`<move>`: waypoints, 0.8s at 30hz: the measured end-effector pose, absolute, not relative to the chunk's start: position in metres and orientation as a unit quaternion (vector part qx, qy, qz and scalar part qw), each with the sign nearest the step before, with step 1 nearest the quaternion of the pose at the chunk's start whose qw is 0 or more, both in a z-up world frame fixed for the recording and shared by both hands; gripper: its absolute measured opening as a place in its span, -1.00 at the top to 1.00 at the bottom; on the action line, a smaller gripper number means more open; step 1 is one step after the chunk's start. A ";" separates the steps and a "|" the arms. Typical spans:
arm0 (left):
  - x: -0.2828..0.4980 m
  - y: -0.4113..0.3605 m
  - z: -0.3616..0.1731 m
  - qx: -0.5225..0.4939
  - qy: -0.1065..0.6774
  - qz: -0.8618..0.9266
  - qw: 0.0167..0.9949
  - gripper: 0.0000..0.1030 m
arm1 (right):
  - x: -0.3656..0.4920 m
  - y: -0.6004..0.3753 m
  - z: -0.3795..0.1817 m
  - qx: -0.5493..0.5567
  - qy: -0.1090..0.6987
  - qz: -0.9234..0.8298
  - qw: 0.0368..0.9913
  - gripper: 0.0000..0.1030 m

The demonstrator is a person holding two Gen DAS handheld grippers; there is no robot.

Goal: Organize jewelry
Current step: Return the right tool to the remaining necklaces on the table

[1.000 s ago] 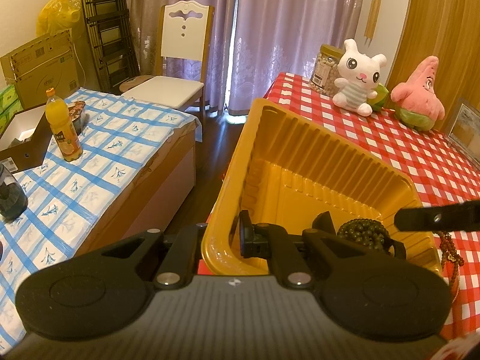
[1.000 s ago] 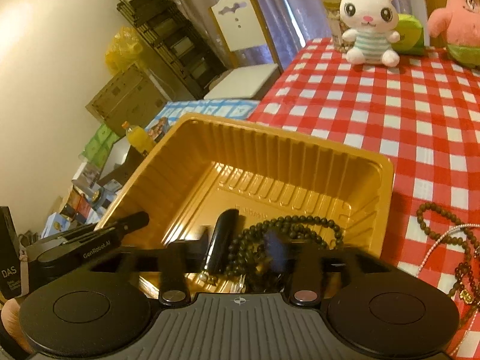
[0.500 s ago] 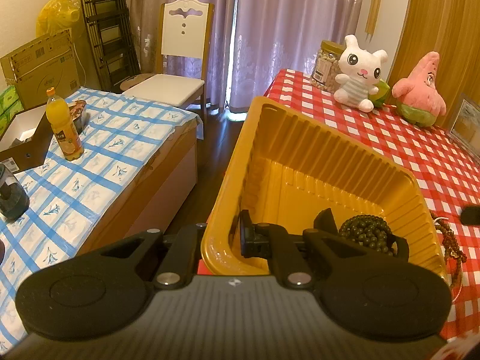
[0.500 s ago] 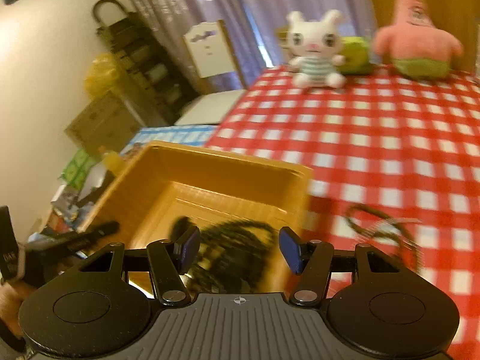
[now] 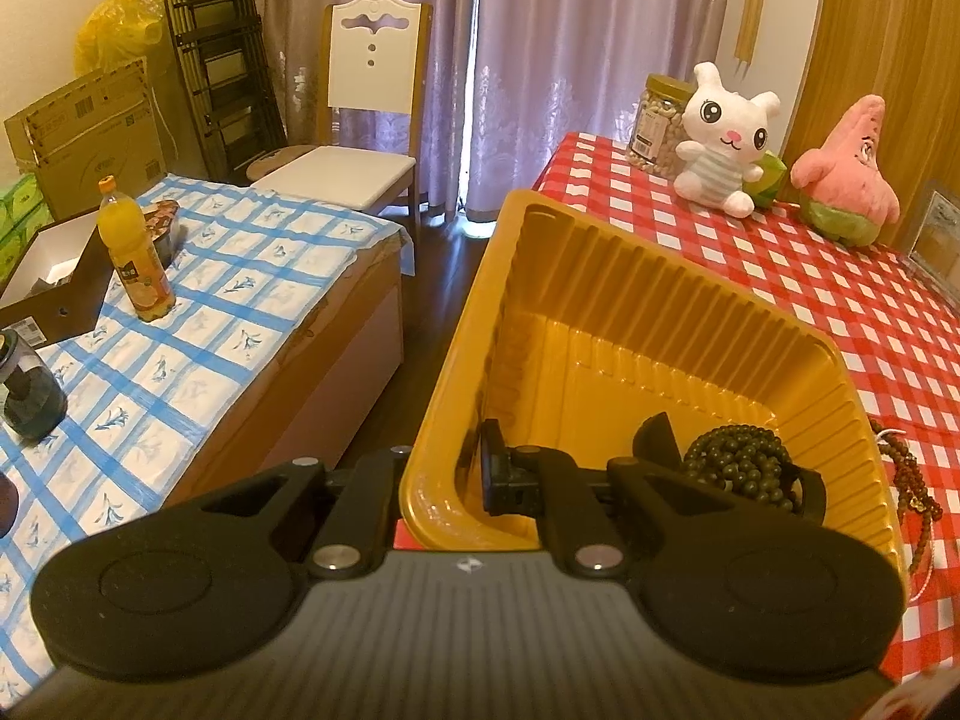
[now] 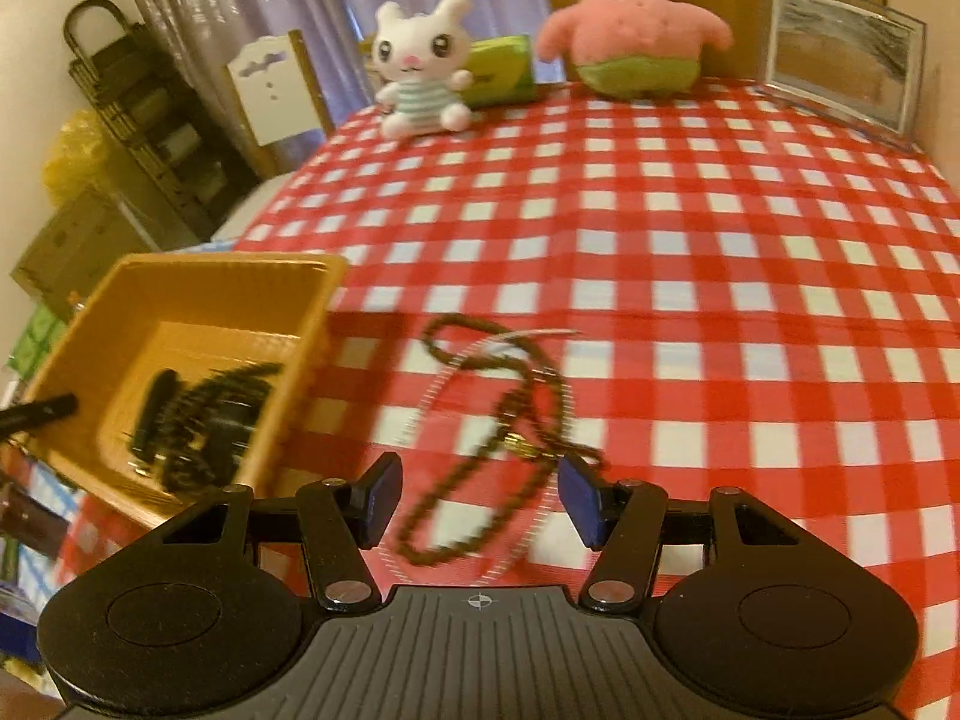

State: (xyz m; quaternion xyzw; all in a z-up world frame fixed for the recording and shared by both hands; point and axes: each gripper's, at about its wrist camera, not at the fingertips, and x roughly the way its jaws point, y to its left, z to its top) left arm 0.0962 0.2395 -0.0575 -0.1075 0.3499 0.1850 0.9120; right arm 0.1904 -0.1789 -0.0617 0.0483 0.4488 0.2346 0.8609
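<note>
My left gripper (image 5: pixel 447 468) is shut on the near wall of the yellow plastic tray (image 5: pixel 678 312), one finger inside and one outside. A dark bead bracelet (image 5: pixel 741 468) lies in the tray beside a black object (image 5: pixel 657 435). In the right wrist view the tray (image 6: pixel 198 276) sits at the left with the dark beads (image 6: pixel 210 420) in it. My right gripper (image 6: pixel 477 495) is open and empty, just above a brown bead necklace (image 6: pixel 516 420) and a thin white chain (image 6: pixel 438 396) on the red checked cloth (image 6: pixel 720 276).
A white bunny plush (image 6: pixel 420 72), a pink star plush (image 6: pixel 630 30), a green toy and a picture frame (image 6: pixel 840 66) stand at the table's far edge. A nut jar (image 5: pixel 657 114) is behind the bunny. A blue-checked low table (image 5: pixel 180 324) with a juice bottle (image 5: pixel 135 258) lies to the left.
My right gripper has left the tray, opened, and swung right over the necklaces on the cloth. The dark bracelet stays in the tray. My left gripper has kept its hold.
</note>
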 end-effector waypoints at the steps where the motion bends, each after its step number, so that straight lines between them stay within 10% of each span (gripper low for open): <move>1: 0.096 0.239 -0.057 -0.107 0.350 0.186 0.912 0.84 | 0.189 -0.181 -0.064 0.045 0.448 0.234 0.862 -0.14; 24: 0.098 0.231 -0.054 -0.106 0.354 0.202 0.907 0.82 | 0.217 -0.179 -0.098 -0.061 0.431 0.285 0.854 0.13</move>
